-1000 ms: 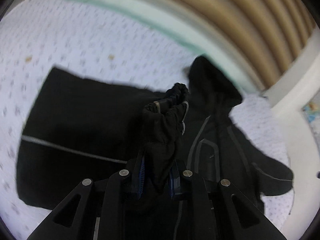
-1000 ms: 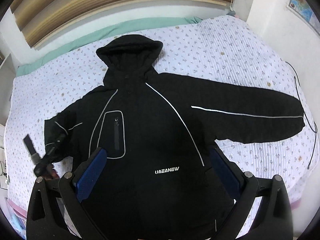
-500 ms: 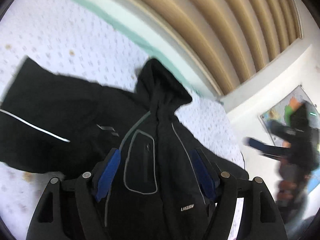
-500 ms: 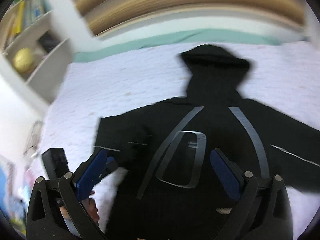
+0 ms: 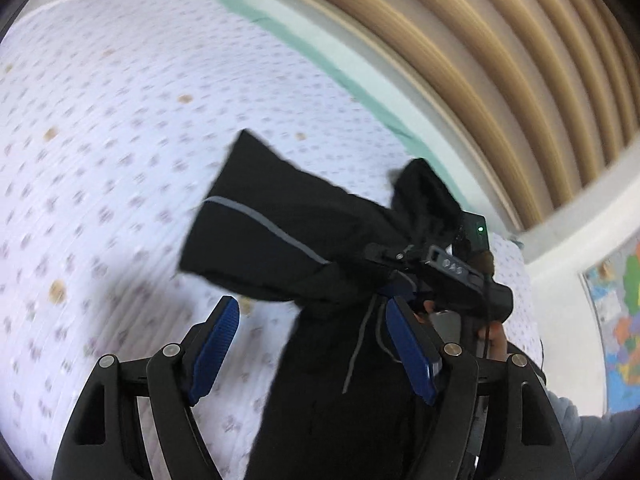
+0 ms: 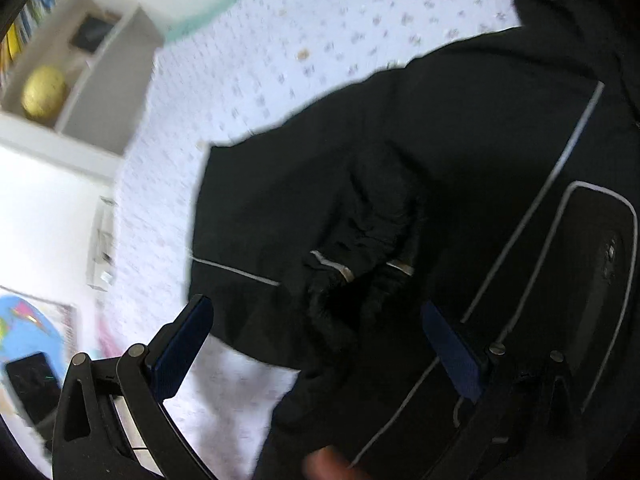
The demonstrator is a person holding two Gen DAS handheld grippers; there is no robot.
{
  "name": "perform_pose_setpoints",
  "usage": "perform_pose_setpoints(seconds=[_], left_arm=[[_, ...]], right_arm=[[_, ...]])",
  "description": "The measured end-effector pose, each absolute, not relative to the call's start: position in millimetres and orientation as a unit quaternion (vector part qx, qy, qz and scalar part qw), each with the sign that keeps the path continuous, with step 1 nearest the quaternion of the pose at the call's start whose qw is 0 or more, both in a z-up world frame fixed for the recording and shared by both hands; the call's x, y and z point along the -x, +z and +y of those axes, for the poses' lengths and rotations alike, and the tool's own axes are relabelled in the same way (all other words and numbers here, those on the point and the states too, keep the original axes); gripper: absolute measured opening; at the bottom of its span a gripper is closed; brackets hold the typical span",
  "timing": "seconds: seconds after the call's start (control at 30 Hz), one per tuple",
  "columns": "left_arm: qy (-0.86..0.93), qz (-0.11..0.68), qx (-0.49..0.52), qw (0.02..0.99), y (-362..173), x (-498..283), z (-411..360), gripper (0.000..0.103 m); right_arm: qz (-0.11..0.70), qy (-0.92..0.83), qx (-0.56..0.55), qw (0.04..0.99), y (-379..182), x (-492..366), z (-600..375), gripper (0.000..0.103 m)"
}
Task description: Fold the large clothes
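A black hooded jacket (image 5: 288, 248) with grey piping lies on the bed; its left sleeve is folded inward and its hood (image 5: 424, 196) points to the headboard. My left gripper (image 5: 312, 344) is open and empty above the jacket's left edge. In the right wrist view the jacket (image 6: 440, 160) fills the frame, with the folded sleeve's cuff (image 6: 352, 276) on the chest beside the outlined pocket (image 6: 592, 264). My right gripper (image 6: 320, 344) is open and empty just above the cuff. It also shows in the left wrist view (image 5: 452, 272), over the jacket.
The bed has a white dotted cover (image 5: 100, 140) and a green sheet edge (image 5: 320, 60) by the slatted headboard (image 5: 500, 60). A white shelf (image 6: 76, 68) with a yellow ball (image 6: 42, 92) stands left of the bed. A map (image 5: 616, 320) hangs on the right wall.
My left gripper let go of the sleeve cuff and opened. The sleeve now lies folded over the jacket. My right gripper moved left and down, close over the cuff.
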State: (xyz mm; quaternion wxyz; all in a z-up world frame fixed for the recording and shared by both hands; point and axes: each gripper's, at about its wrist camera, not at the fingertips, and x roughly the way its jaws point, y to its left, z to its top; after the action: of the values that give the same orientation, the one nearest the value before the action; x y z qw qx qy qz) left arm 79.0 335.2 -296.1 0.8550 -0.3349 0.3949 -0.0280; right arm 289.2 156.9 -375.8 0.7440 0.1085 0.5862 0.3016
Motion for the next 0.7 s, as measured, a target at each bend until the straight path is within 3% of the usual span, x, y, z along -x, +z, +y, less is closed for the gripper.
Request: perform_pose_setpoints(seconds=[0.1,0.17,0.27,0.33,0.7], left_arm=[[-0.018,0.398,0.340,0.852,-301.2,-77.1,339.0,0.077],[-0.022,0.401,0.336,0.852,-301.5,-79.9,337.4,0.077],[-0.027,0.406,0.327,0.853,-301.8,-83.7,329.7,0.077],[-0.032,0.410,0.326,0.851,-303.1,-86.1,325.1,0.077],[-0.043,0.424,0.315,0.848,-300.5,-89.5,306.9,0.077]], right_arm=[[0.588,0.302,-0.094,0.744,-388.2,-291.2,167.0,0.102],[0.575,0.289,-0.088,0.760,-383.9,-286.8,164.1,0.075],[0.575,0.271,-0.052,0.770,-375.8,-285.3,164.6,0.045],[0.565,0.274,-0.047,0.777,-364.1,-282.6,161.1,0.035],[0.435,0.241,-0.060,0.865,-244.0,-257.2,53.6,0.029]])
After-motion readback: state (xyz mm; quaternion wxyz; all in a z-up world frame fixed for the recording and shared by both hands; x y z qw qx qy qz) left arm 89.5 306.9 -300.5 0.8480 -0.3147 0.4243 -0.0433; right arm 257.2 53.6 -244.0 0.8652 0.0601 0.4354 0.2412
